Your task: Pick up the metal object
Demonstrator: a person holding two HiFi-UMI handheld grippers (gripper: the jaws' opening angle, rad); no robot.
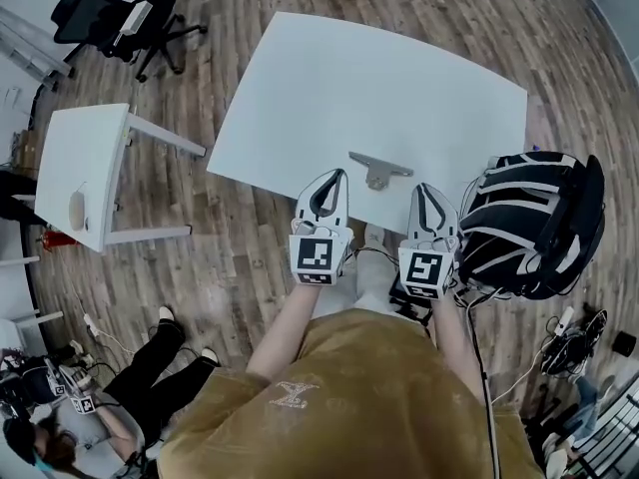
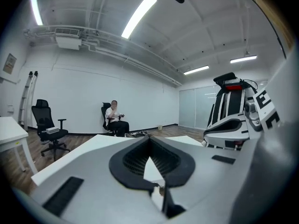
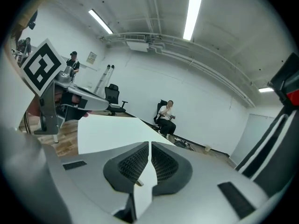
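A flat, T-shaped metal object [image 1: 378,170] lies near the front edge of the white table [image 1: 379,88]. My left gripper [image 1: 337,176] is held just left of it at the table's front edge, shut with nothing between its jaws. My right gripper [image 1: 423,189] is held just right of the object, also shut and empty. Neither gripper touches the object. In the left gripper view the left gripper [image 2: 149,141] has its black pads closed tip to tip over the tabletop. In the right gripper view the right gripper [image 3: 149,146] looks the same.
A black and white striped pack [image 1: 534,223] stands close to my right gripper. A smaller white desk [image 1: 85,173] and a black office chair [image 1: 120,23] stand at the left. A person [image 1: 150,367] sits on the floor behind me. Cables [image 1: 574,337] lie at the right.
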